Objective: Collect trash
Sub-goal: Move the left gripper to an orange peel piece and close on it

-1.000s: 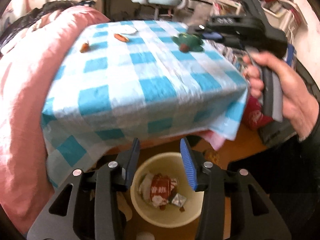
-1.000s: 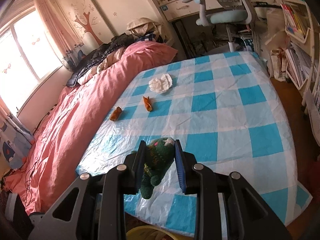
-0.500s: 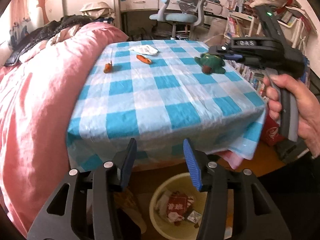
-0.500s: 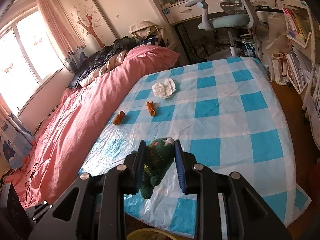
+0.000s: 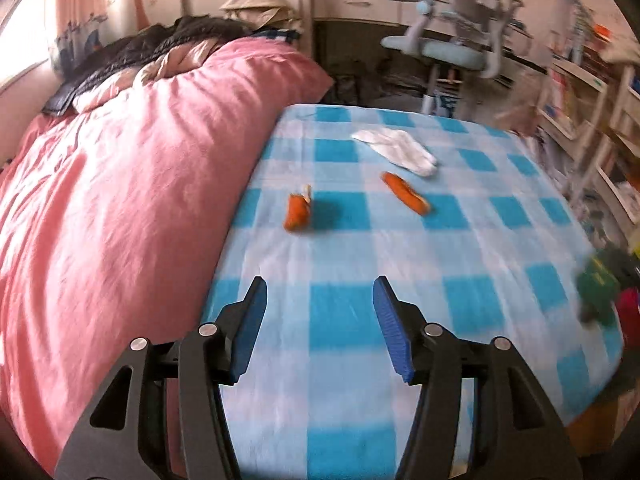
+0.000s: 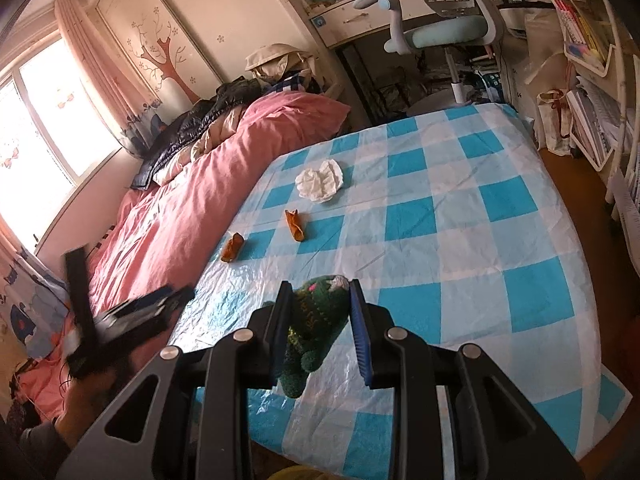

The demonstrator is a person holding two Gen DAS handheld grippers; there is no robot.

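Note:
On the blue-and-white checked cloth lie two orange peel pieces and a crumpled white tissue. My left gripper hovers over the cloth's near edge, short of the peels. Its jaws are opening and nothing is between them. My right gripper is shut on a green plush toy, both pads pressing its sides just over the cloth. In the left wrist view the toy is a blur at the right edge. The right wrist view shows the left gripper blurred at the left, with peels and tissue beyond.
A pink duvet borders the cloth on the left, with dark clothing piled at its far end. A pale blue office chair and a desk stand behind. Shelves with books line the right. A yellow bin rim peeks out below the cloth's near edge.
My left gripper swung from over the bin with trash to above the cloth, and its jaws spread wider. The bin left its view. The right gripper stayed put with the toy.

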